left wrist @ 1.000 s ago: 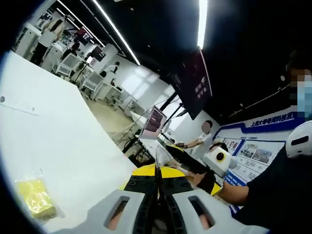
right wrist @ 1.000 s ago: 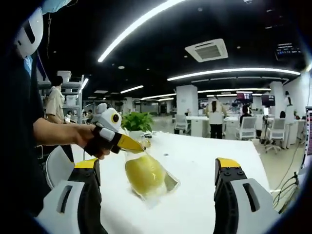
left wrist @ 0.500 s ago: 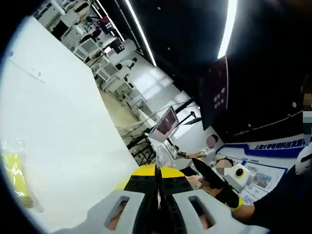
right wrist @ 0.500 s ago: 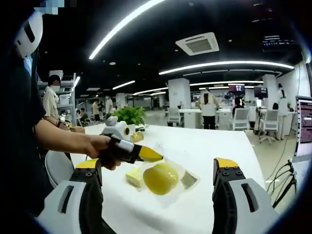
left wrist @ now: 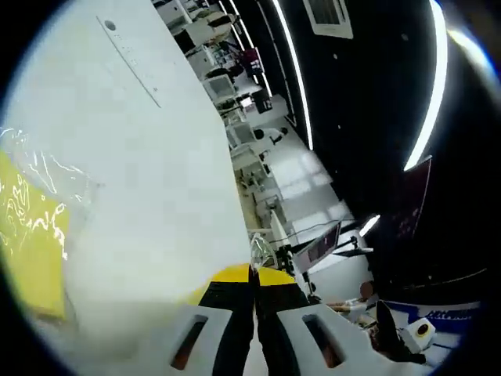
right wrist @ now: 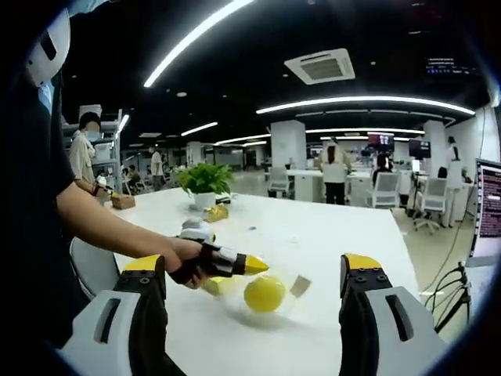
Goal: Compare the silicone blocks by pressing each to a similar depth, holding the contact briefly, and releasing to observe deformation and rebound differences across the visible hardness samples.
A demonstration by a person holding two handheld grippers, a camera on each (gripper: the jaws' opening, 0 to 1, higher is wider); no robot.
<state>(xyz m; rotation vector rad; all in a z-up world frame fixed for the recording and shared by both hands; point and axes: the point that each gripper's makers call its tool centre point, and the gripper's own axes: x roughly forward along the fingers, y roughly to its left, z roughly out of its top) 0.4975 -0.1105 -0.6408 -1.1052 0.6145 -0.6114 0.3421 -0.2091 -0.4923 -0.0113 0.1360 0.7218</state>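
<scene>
Here, in the left gripper view, a yellow silicone block point(left wrist: 31, 243) in crinkled clear wrapping sits at the left edge of the frame on the white surface point(left wrist: 149, 180), which fills the left half and runs up toward the top. At bottom centre the left tool point(left wrist: 252, 294) rises with its two yellow-tipped jaws pressed together, nothing between them; its tips lie over the surface edge, apart from the block. To the lower right, a dark monitor and distant office desks show under long ceiling lights.

In the right gripper view, a person's arm enters from the left edge, and the hand point(right wrist: 182, 262) grips the left tool point(right wrist: 252, 265), whose yellow tip points right, in the lower-left middle. Its tip is just beside a round yellow silicone sample point(right wrist: 264, 293) in a clear bag, lying on the white surface point(right wrist: 329, 235) at lower centre; whether tip and sample touch cannot be told. A paler yellow block point(right wrist: 211, 285) lies just under the hand. Further back sits a potted plant point(right wrist: 204, 182). The right tool point(right wrist: 252, 270) stands wide, its grey jaws at the bottom left and bottom right, holding nothing.
</scene>
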